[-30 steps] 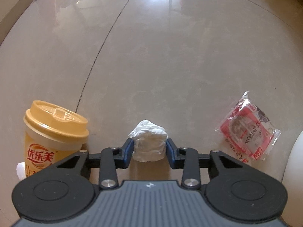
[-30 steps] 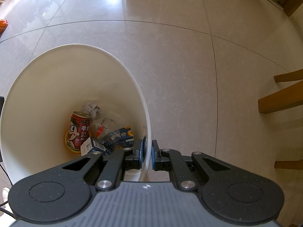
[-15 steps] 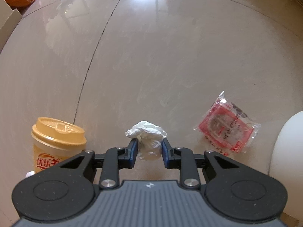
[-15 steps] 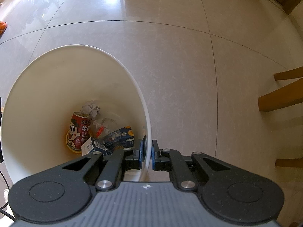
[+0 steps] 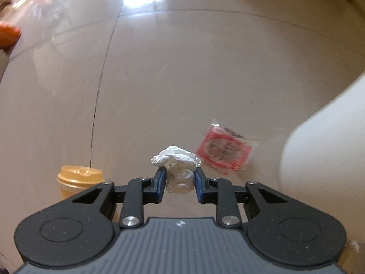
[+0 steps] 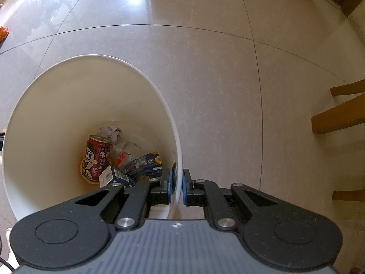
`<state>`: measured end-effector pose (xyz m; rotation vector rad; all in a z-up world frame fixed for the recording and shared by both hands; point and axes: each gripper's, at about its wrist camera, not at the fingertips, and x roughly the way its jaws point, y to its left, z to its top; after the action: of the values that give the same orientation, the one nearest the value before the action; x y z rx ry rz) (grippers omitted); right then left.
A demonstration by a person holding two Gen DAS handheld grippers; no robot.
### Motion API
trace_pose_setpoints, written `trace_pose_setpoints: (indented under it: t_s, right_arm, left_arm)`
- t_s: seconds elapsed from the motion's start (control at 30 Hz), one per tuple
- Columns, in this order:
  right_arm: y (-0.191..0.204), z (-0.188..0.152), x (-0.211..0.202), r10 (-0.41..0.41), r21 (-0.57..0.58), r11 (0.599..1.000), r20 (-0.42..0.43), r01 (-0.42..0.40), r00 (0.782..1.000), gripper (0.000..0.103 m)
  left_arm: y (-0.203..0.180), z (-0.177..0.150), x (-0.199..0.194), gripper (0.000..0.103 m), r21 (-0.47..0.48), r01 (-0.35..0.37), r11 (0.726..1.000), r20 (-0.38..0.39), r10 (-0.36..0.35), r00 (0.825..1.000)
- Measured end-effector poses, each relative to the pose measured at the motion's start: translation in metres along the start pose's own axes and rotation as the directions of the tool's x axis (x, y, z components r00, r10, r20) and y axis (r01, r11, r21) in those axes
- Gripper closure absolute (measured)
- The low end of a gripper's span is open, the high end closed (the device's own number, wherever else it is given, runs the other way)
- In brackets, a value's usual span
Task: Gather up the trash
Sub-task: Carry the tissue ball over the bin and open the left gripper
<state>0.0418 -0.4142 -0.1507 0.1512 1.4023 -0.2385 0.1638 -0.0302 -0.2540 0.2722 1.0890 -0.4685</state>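
The left hand-held gripper (image 5: 179, 181) has just been closing and now pinches one crumpled tissue (image 5: 176, 162), clear of the floor (image 5: 182, 68). The white bin (image 5: 324, 155) stands to its right, by the right hand-held gripper (image 6: 176, 186), which clamps the rim. On the floor: one lidded cup (image 5: 78, 177), one red wrapper (image 5: 222, 151).

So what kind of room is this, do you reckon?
Probably a home living or dining area: glossy beige tiled floor, wooden furniture legs at one side, and a white bin with household rubbish in it.
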Motion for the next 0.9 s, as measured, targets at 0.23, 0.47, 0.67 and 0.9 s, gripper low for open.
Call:
trace_pose_setpoints:
  t_s: [0.23, 0.47, 0.67, 0.9]
  right_arm:
    - [0.001, -0.001, 0.0, -0.004, -0.008, 1.0, 0.004, 0.004, 1.0, 0.092]
    - [0.001, -0.001, 0.0, -0.005, -0.003, 1.0, 0.004, 0.006, 1.0, 0.092]
    - [0.0, -0.001, -0.001, -0.003, 0.0, 1.0, 0.009, 0.003, 1.0, 0.092]
    - [-0.002, -0.001, -0.002, 0.005, 0.003, 1.0, 0.009, -0.005, 1.0, 0.093]
  left_arm:
    - [-0.04, 0.011, -0.068, 0.078, 0.167, 0.079, 0.983, 0.024, -0.084, 0.996]
    - [-0.078, 0.023, -0.14, 0.078, 0.265, 0.206, 0.942, 0.043, -0.225, 0.973]
    - [-0.113, 0.029, -0.17, 0.078, 0.332, 0.309, 0.891, 0.041, -0.342, 0.939]
    - [-0.134, 0.033, -0.159, 0.032, 0.34, 0.37, 0.864, 0.007, -0.396, 0.918]
